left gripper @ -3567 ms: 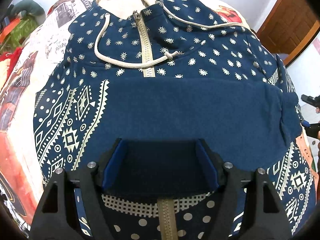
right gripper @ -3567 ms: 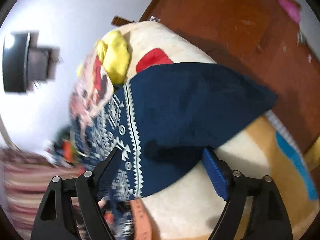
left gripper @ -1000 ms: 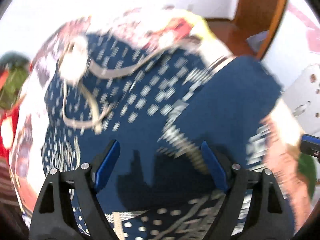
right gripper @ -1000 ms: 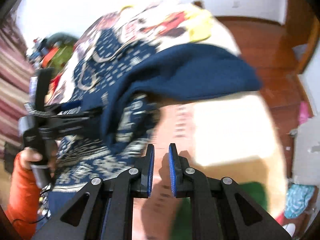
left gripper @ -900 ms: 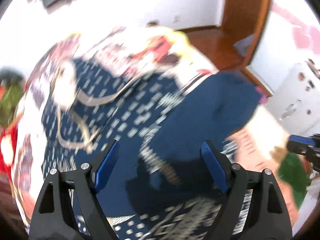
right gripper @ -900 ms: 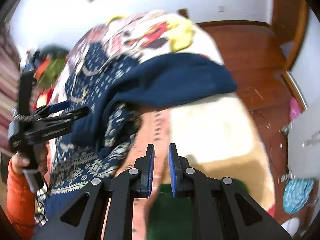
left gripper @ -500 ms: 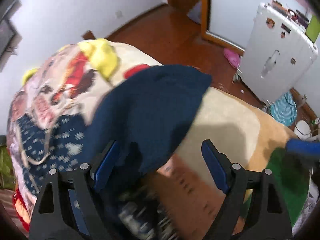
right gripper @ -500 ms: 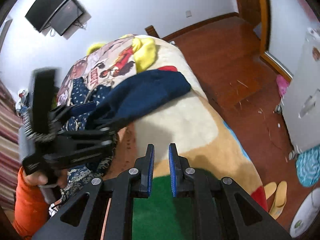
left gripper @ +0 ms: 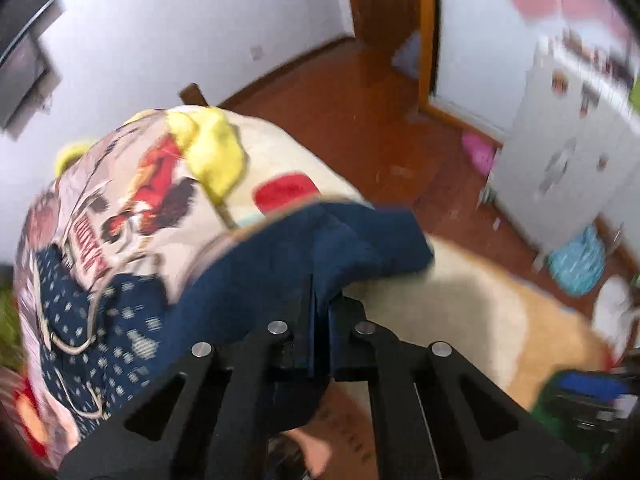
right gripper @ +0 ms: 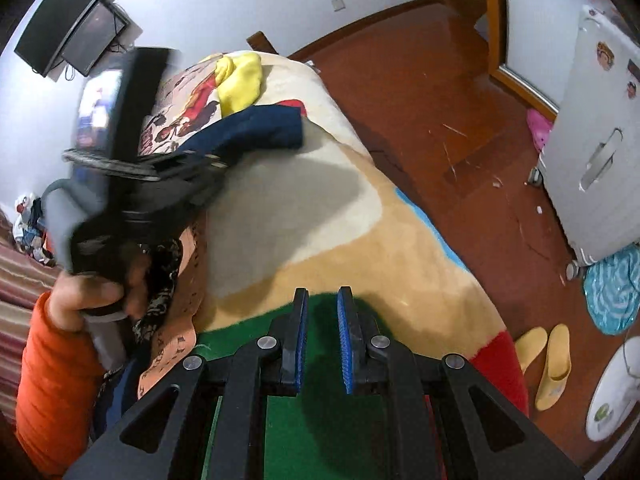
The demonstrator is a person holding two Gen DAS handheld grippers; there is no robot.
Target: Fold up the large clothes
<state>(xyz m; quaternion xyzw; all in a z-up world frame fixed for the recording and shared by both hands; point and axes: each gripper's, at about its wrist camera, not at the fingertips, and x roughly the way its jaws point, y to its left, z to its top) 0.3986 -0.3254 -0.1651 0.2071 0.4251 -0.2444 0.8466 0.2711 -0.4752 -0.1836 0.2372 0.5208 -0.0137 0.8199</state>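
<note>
The navy-blue hooded sweatshirt with the white dotted print and cream drawstring (left gripper: 120,320) lies on our bed, over the cartoon-print blanket (left gripper: 132,200) toward the far left corner, and its plain dark-blue sleeve (left gripper: 320,248) reaches out across the cream part of the bed cover (left gripper: 460,304). Our left tongs (left gripper: 319,320) are clamped tight on a fold of that sleeve, the cloth bunched between the two fingers and draped over them. From the right wrist view we see the same left tongs (right gripper: 208,168) gripping the sleeve (right gripper: 260,128), with our left hand (right gripper: 96,292) and its orange sleeve (right gripper: 52,380) on the handle at the left edge of the bed. Our right tongs (right gripper: 322,320) hang over the green patch of the cover (right gripper: 320,420) near the bed's near edge, their blue pads (right gripper: 301,340) drawn close together with nothing between them. A yellow soft toy (right gripper: 240,80) sits at the far end of the bed, just beyond the sleeve's end. Beside the bed lies a red-brown wooden floor (right gripper: 440,100), with a pair of yellow slippers (right gripper: 548,360) on it.
</note>
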